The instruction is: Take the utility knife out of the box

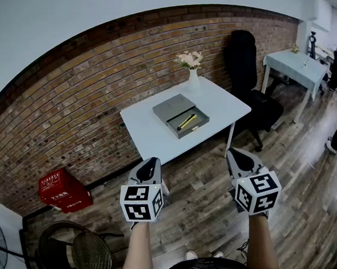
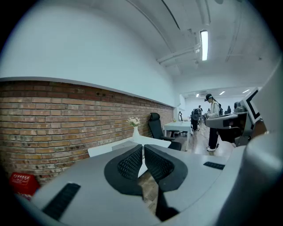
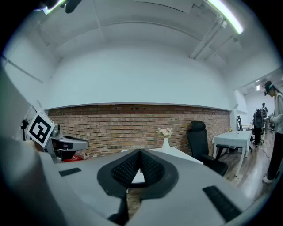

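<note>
A grey box [image 1: 180, 114] lies on the white table [image 1: 151, 138] by the brick wall, its drawer pulled out. A yellow utility knife [image 1: 186, 122] rests in the drawer. Both grippers hang in the air well short of the table, over the wooden floor. The left gripper [image 1: 153, 160] is shut with nothing between its jaws; in its own view its tips [image 2: 143, 146] meet in front of the table [image 2: 99, 150]. The right gripper [image 1: 233, 152] is also shut and empty, its tips [image 3: 140, 151] closed before the table [image 3: 183, 155].
A vase of flowers [image 1: 192, 72] stands at the table's far edge. A black office chair [image 1: 245, 62] is to its right, a second white table [image 1: 295, 64] beyond. A red crate [image 1: 63, 190] and a round chair [image 1: 88, 254] stand at the left. A person [image 2: 213, 123] stands far off.
</note>
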`<state>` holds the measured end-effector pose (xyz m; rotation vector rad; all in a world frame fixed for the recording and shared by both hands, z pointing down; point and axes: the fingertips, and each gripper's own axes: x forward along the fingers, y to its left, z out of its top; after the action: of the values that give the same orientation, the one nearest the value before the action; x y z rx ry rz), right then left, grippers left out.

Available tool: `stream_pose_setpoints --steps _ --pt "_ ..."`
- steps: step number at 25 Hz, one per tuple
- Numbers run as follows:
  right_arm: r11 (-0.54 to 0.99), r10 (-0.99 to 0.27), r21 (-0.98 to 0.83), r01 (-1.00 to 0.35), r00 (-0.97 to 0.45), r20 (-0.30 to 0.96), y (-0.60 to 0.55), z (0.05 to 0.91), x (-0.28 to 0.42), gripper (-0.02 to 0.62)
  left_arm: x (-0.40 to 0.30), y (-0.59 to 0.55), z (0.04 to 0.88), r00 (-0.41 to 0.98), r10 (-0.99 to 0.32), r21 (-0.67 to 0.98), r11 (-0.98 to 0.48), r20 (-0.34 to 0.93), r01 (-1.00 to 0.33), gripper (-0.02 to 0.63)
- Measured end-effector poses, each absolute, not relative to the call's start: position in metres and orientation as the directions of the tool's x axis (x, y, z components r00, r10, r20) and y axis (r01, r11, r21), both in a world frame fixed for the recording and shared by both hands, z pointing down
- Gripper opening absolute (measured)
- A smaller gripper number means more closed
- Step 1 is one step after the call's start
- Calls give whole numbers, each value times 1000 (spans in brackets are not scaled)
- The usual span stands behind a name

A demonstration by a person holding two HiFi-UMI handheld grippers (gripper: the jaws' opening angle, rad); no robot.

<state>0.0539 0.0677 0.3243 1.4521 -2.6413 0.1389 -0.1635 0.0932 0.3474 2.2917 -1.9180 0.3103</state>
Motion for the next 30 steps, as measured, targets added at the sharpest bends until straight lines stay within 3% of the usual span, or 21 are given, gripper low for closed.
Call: stream_pose_setpoints --steps 20,22,24,30 --pt "519 -838 -12 -854 -512 190 73 345 36 19 -168 91 371 257 -940 68 -248 223 -966 38" --pt "523 -835 -15 -852 -516 191 64 346 40 20 -161 83 374 261 -936 57 -255 237 -965 50" --pt "533 -829 -15 -846 -525 191 51 349 44 20 -153 71 377 265 -931 50 -261 250 -964 114" --pt "567 -807 -19 -823 -560 188 -3 352 68 20 -131 22 383 222 -940 50 -216 259 -975 117"
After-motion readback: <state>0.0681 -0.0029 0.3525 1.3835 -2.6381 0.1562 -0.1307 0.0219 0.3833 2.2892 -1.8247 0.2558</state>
